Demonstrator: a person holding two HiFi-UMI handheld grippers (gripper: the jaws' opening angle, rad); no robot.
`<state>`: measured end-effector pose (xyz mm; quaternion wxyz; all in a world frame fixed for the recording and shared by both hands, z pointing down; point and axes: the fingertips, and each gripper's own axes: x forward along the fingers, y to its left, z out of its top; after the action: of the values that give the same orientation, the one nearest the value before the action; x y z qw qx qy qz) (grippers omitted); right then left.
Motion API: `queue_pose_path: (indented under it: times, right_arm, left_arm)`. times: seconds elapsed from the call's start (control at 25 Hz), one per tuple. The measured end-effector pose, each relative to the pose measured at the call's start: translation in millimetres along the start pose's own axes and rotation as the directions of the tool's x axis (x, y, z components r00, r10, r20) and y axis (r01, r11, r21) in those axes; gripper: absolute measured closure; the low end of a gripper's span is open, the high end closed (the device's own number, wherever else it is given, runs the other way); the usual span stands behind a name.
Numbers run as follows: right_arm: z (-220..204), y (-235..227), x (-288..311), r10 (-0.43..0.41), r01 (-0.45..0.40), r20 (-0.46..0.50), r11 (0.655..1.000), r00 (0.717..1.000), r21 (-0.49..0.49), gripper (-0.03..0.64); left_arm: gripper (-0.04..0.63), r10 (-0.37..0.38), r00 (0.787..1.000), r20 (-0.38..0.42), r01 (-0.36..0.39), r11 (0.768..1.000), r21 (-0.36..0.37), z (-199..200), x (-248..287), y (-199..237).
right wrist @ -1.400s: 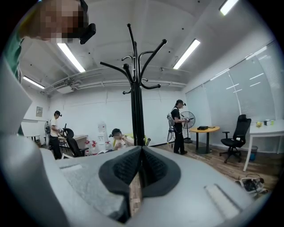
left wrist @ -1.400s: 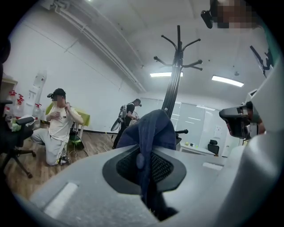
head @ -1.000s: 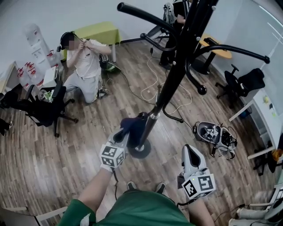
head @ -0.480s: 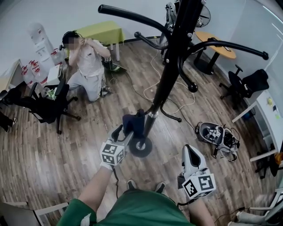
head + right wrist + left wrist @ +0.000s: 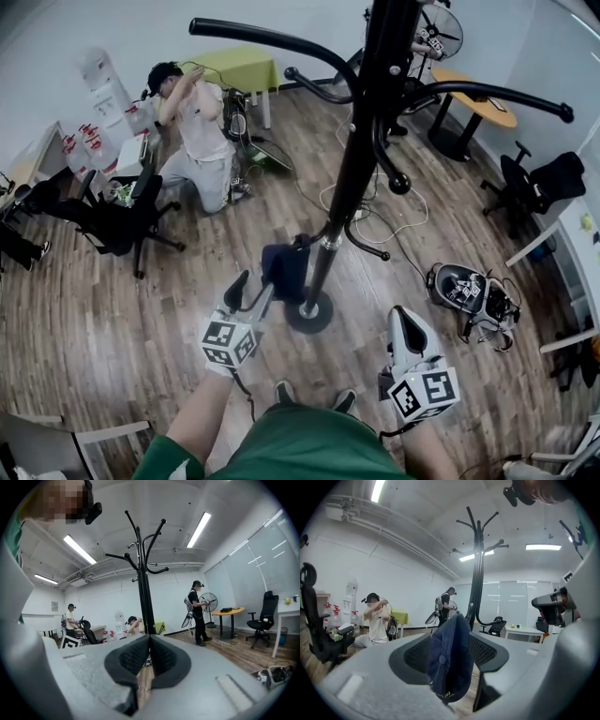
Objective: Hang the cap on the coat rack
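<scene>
A dark blue cap (image 5: pixel 284 267) hangs from a low hook of the black coat rack (image 5: pixel 361 141), close to its pole and above the round base (image 5: pixel 309 314). My left gripper (image 5: pixel 251 289) is just in front of the cap, and its jaws have just been opening. In the left gripper view the cap (image 5: pixel 450 660) hangs between the spread pads (image 5: pixel 417 656) and neither pad presses on it. My right gripper (image 5: pixel 405 323) is held lower right, apart from the rack. Its pads (image 5: pixel 161 656) meet with nothing between them, facing the coat rack (image 5: pixel 143 583).
A person (image 5: pixel 202 131) kneels at the back left beside a black office chair (image 5: pixel 112 220). Cables trail on the wood floor behind the rack. A bag of gear (image 5: pixel 469 291) lies at the right, with a round table (image 5: pixel 478 103) beyond it. Another person (image 5: pixel 197 611) stands near a fan.
My left gripper was shut on the cap at the low hook; it has opened and drawn back a little. The cap stays hanging there. The right gripper has kept still.
</scene>
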<state>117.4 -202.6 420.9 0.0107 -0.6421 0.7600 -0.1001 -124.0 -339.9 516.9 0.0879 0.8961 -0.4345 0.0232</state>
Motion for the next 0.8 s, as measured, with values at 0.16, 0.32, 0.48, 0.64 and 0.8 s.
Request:
queue_pose_path:
  times: [0.16,0.32,0.48,0.64,0.8]
  right_arm:
    - [3.8,-0.6,0.6,0.030,-0.030,0.012,1.000,0.999,0.006,0.614]
    - [4.6,1.2,1.5,0.064,-0.064,0.022,0.998,0.998,0.008,0.614]
    - [7.3,0.1,0.1,0.086,-0.086,0.039,0.996,0.996,0.004,0.614]
    - [20.5,-7.3,-0.4,0.092,-0.091,0.056,0.996,0.994,-0.026,0.614]
    - [26.8,-13.4,-0.5,0.104,-0.102,0.073,0.994,0.992,-0.039,0.614]
  left_arm:
    - [0.336,0.013,0.999,0.050,-0.012,1.000,-0.029,25.8,-17.7,-11.3]
    - [0.345,0.024,0.995,0.102,-0.020,0.999,-0.043,50.6,-32.0,-25.5]
    - [0.434,0.061,0.986,0.158,-0.058,0.998,-0.024,75.4,-47.7,-36.2]
    - [0.572,0.122,0.973,0.193,-0.125,0.992,0.001,101.5,-62.0,-42.3]
    - [0.584,0.144,0.969,0.200,-0.149,0.989,0.007,109.9,-73.3,-51.1]
